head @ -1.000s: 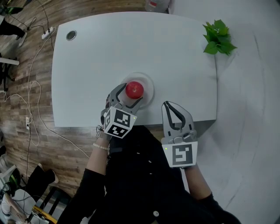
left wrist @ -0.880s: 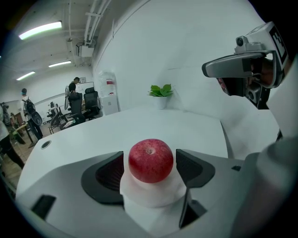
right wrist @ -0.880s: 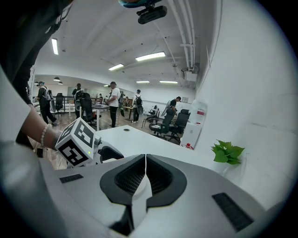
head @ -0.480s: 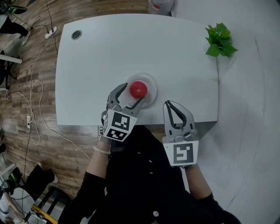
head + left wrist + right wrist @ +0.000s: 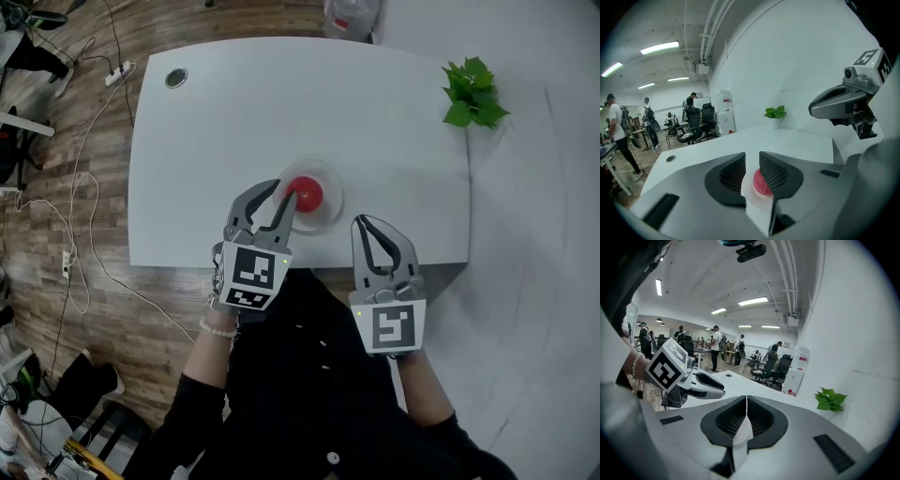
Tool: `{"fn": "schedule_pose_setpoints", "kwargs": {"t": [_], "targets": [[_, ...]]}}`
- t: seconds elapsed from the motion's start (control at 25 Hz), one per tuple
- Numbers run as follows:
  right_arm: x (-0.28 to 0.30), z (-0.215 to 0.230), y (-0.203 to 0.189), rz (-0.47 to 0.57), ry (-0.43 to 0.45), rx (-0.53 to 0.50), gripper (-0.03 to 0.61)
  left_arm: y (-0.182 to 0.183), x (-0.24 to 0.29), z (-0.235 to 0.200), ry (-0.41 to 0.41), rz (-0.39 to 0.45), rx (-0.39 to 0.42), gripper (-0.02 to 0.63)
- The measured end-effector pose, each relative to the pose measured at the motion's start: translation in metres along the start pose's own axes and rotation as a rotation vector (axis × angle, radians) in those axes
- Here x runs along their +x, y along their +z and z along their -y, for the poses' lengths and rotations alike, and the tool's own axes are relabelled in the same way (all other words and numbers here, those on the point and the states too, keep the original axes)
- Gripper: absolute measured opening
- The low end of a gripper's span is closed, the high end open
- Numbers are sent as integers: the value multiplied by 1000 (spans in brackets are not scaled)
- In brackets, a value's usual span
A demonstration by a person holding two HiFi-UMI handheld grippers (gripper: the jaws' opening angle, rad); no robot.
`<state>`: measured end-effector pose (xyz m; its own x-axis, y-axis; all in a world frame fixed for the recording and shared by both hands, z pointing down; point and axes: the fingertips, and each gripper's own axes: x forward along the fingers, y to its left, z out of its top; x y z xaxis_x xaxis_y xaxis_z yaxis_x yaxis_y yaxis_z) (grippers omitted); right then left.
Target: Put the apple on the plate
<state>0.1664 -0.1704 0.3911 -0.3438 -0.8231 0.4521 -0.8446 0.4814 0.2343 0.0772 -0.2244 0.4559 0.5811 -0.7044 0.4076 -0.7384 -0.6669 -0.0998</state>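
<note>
The red apple [image 5: 307, 194] rests on a clear round plate [image 5: 330, 212] near the white table's front edge. My left gripper [image 5: 284, 191] hangs above the plate's left side, just left of the apple. Its jaws have just been closing and stand a narrow slit apart with nothing between them. In the left gripper view the apple [image 5: 761, 183] on its plate [image 5: 757, 196] shows through that slit, beyond the left gripper [image 5: 751, 161]. My right gripper [image 5: 360, 223] is shut and empty over the front edge, right of the plate; its pads meet in the right gripper view [image 5: 746, 401].
A green plant [image 5: 473, 92] stands at the table's far right corner. A cable hole [image 5: 175, 78] lies at the far left and a bottle [image 5: 352, 17] stands behind the far edge. Cables run over the wooden floor [image 5: 66, 187] on the left.
The left gripper has lifted away from the apple and its jaws went from wide open around it to nearly together. The apple stays on the plate. The right gripper has kept still.
</note>
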Motion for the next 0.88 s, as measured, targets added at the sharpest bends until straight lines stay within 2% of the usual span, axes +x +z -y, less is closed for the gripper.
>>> {"fn": "schedule_pose_setpoints", "kwargs": {"t": [0.32,0.6,0.88], "targets": [[-6,-2,21,48,-25,-4,43,15,-19,-4,20,-3,38,51],[-14,-3,34,75,-37,-10,43,28,-37,-2,21,-14,72,37],[-17,-4,47,116,-31,-37,43,45,-57,-4,42,15,84,29]]}}
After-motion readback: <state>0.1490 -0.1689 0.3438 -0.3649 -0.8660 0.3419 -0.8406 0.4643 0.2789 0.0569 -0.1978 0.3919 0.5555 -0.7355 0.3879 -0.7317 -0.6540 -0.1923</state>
